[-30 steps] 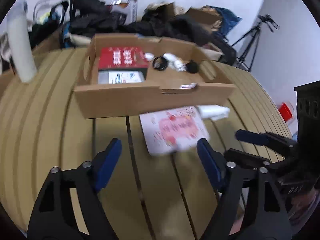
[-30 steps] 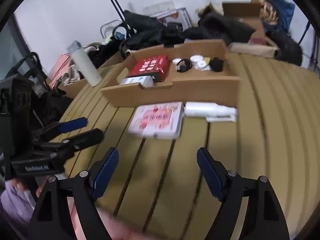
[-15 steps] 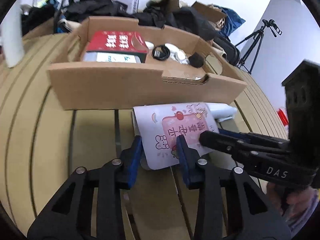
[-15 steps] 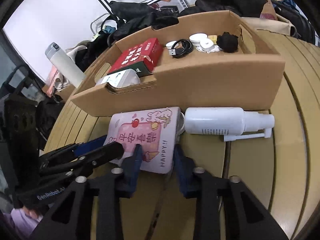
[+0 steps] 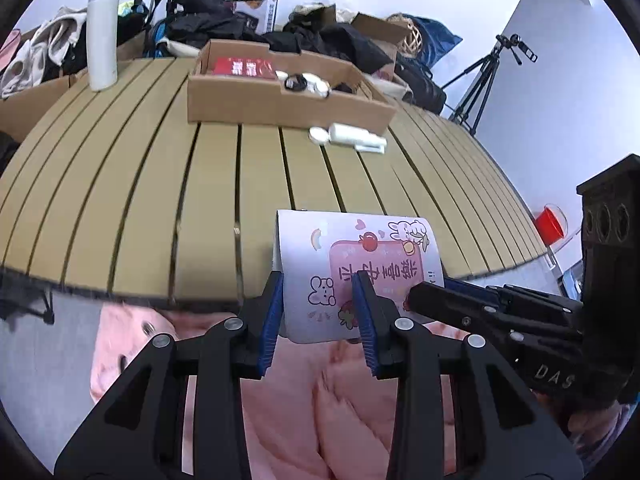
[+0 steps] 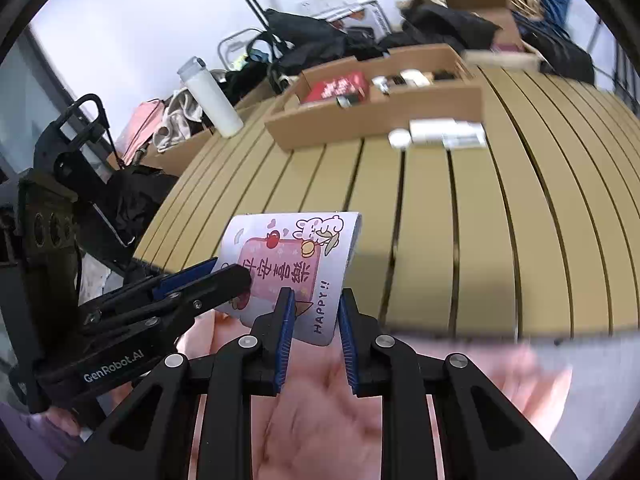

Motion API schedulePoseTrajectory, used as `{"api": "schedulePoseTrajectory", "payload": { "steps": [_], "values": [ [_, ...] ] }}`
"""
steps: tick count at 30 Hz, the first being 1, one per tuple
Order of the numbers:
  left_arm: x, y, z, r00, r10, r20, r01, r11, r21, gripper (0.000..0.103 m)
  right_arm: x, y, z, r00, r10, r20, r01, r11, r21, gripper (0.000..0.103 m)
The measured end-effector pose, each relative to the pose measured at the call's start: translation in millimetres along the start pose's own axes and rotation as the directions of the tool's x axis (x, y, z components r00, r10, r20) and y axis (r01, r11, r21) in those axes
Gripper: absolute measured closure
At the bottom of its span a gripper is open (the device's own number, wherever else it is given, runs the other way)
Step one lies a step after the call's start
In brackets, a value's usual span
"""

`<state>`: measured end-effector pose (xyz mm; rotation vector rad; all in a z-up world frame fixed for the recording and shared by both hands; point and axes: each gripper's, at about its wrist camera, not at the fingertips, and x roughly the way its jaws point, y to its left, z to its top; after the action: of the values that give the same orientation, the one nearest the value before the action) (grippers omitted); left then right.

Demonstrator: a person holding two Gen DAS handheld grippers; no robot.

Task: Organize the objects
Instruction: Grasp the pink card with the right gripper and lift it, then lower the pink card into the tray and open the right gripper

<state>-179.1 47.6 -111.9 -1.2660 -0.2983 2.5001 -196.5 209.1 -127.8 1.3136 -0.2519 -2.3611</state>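
A white and pink cartoon box (image 5: pixel 352 268) is held at the near table edge by both grippers; it also shows in the right wrist view (image 6: pixel 296 264). My left gripper (image 5: pixel 320 304) is shut on its near left edge. My right gripper (image 6: pixel 314 316) is shut on its near right corner. Each gripper appears in the other's view, the right (image 5: pixel 480 304) and the left (image 6: pixel 192 284). The cardboard tray (image 5: pixel 280 100) holds a red box (image 5: pixel 244 67) and small items. A white spray bottle (image 5: pixel 352 136) lies in front of the tray.
A slatted wooden table (image 5: pixel 160 184) runs to the tray. A tall white flask (image 5: pixel 103 28) stands at the far left. Bags and clothes pile up behind. A tripod (image 5: pixel 488 76) stands at the right. Pink fabric (image 5: pixel 320 400) is below the grippers.
Both grippers closed on the cartoon box, lifted it and pulled it back from beside the tray to the near table edge. The spray bottle stayed in place.
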Motion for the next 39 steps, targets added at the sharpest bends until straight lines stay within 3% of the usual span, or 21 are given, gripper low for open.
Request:
{"api": "schedulePoseTrajectory", "payload": {
  "steps": [5, 8, 12, 14, 16, 19, 21, 23, 26, 29, 35, 39],
  "values": [
    [-2, -7, 5, 0.999, -0.009, 0.039, 0.009, 1.0, 0.015, 0.072, -13, -5, 2, 1.0, -0.011, 0.029, 0.011, 1.0, -0.003, 0.079],
    [11, -4, 12, 1.0, -0.011, 0.022, 0.011, 1.0, -0.001, 0.072, -7, -10, 8, 0.999, -0.021, 0.036, 0.022, 1.0, -0.006, 0.079],
    [26, 2, 64, 0.993, -0.114, 0.016, 0.115, 0.993, -0.04, 0.072, 3, -23, 40, 0.999, -0.02, 0.031, 0.021, 0.999, -0.03, 0.079],
    [33, -3, 102, 0.991, -0.119, 0.053, 0.119, 0.993, 0.013, 0.072, 0, -30, 77, 0.998, -0.02, 0.059, 0.024, 0.998, -0.064, 0.079],
    [47, -14, 149, 0.994, -0.07, 0.089, 0.063, 0.995, 0.075, 0.072, 1, -37, 115, 0.996, -0.013, 0.083, 0.02, 0.996, -0.087, 0.079],
    [75, -18, 206, 0.994, -0.056, 0.095, 0.046, 0.993, 0.104, 0.072, 17, -55, 180, 0.996, -0.017, 0.087, 0.026, 0.994, -0.105, 0.079],
    [110, -10, 244, 0.997, -0.064, 0.05, 0.059, 0.994, 0.092, 0.072, 40, -76, 219, 0.998, -0.02, 0.064, 0.026, 0.996, -0.081, 0.079],
    [143, 2, 261, 0.999, -0.045, -0.012, 0.046, 0.995, 0.086, 0.072, 63, -95, 245, 1.0, -0.004, 0.029, 0.005, 1.0, -0.028, 0.079],
    [200, 23, 269, 0.986, 0.002, -0.165, 0.009, 0.998, 0.064, 0.072, 110, -120, 268, 0.999, 0.015, -0.049, -0.013, 0.999, 0.034, 0.079],
    [221, 37, 261, 0.969, 0.016, -0.245, -0.01, 1.0, 0.027, 0.071, 142, -122, 270, 0.993, -0.031, -0.112, 0.032, 0.999, 0.01, 0.079],
    [205, 62, 254, 0.971, 0.027, -0.238, -0.029, 1.0, -0.004, 0.065, 179, -100, 269, 0.982, -0.079, -0.17, 0.068, 0.995, -0.069, 0.077],
    [166, 61, 262, 0.983, 0.058, -0.174, -0.056, 0.998, 0.021, 0.063, 162, -89, 266, 0.988, -0.045, -0.15, 0.037, 0.998, -0.055, 0.077]
  ]
}}
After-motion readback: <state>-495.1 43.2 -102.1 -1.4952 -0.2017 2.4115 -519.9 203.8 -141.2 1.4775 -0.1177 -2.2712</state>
